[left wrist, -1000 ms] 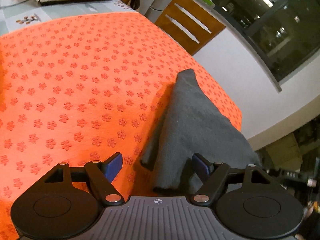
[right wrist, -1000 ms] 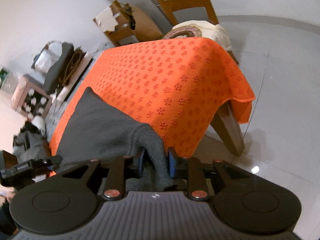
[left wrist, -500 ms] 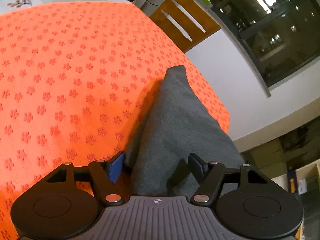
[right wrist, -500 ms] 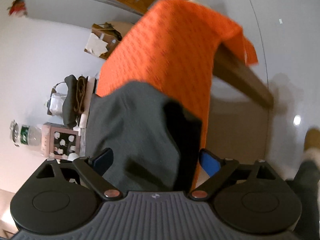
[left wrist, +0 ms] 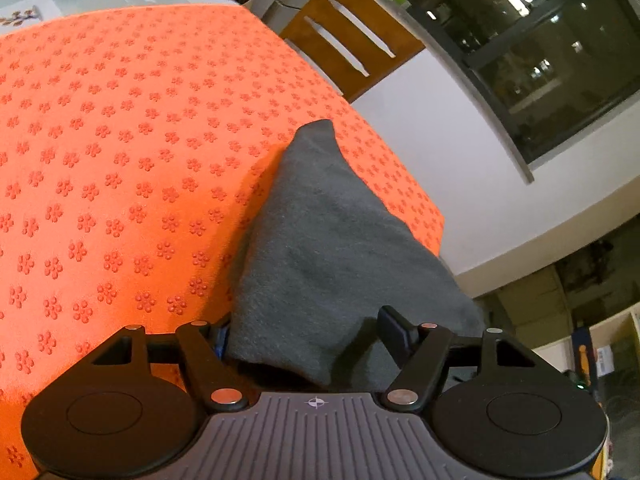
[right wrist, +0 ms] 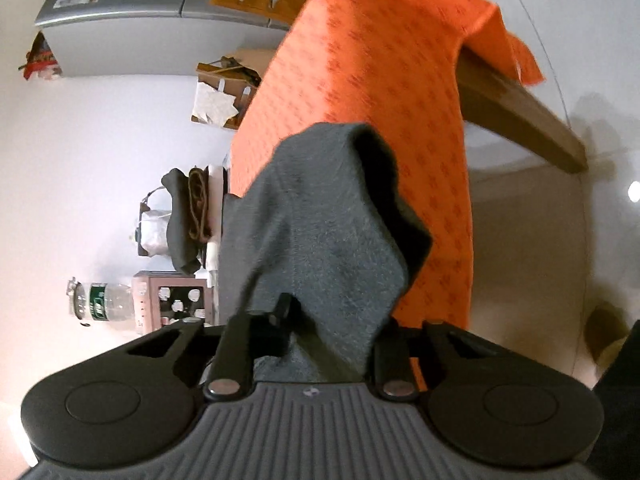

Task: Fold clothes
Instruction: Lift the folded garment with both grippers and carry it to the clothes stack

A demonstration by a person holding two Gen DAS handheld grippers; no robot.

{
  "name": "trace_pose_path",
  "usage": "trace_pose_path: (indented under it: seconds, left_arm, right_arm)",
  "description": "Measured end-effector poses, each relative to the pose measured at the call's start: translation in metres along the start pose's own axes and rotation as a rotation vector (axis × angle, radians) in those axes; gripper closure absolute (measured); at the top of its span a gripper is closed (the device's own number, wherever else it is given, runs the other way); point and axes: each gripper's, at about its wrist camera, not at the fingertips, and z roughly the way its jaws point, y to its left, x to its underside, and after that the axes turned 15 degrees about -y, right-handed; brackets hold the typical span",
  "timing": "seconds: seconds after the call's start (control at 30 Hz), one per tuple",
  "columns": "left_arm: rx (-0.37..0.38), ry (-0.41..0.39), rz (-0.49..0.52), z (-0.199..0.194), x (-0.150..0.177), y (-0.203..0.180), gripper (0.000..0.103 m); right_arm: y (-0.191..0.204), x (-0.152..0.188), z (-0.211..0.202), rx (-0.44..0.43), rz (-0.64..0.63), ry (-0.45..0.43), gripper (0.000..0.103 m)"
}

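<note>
Dark grey garment lying along the right edge of the desk, on the orange flower-print cloth, tapering to a point at frame centre and spilling toward the lower right. Left gripper at the bottom of the left wrist view, jaws well apart, a thick fold of the garment between them; blue left pad mostly hidden behind the fold, right finger clear of the bulk. Right gripper at the bottom of its view, jaws just closed in and clamped on a bunched fold of the grey garment. Orange cloth draped over the desk corner, upper right. Wooden chair back at upper centre.
</note>
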Motion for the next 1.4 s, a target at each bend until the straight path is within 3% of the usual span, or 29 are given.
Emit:
trace_pose_path:
  seconds: [0.1, 0.2, 0.27, 0.57, 0.87, 1.03, 1.4]
  left_arm:
    - [-0.012, -0.024, -0.049, 0.004, 0.000, 0.008, 0.033]
    - [-0.023, -0.045, -0.084, 0.003, -0.001, 0.013, 0.068]
    - [-0.013, -0.065, -0.125, 0.001, -0.003, 0.015, 0.078]
    - [0.012, -0.234, -0.275, -0.021, -0.032, -0.001, 0.082]
    - [-0.088, -0.453, -0.278, -0.056, -0.073, -0.023, 0.083]
    - [-0.195, -0.586, -0.288, -0.069, -0.098, -0.030, 0.083]
    - [-0.449, -0.875, -0.330, -0.076, -0.174, -0.038, 0.083]
  right_arm:
    - [0.023, -0.006, -0.003, 0.010, -0.032, -0.005, 0.083]
    - [0.052, -0.017, -0.006, 0.011, -0.074, -0.008, 0.084]
    - [0.076, -0.025, -0.007, 0.009, -0.105, -0.006, 0.085]
    - [0.209, -0.068, 0.022, -0.008, -0.327, 0.067, 0.086]
    - [0.305, -0.099, 0.086, -0.067, -0.468, 0.231, 0.086]
    - [0.354, -0.110, 0.153, -0.130, -0.546, 0.364, 0.086]
    - [0.470, -0.132, 0.345, -0.317, -0.671, 0.699, 0.086]
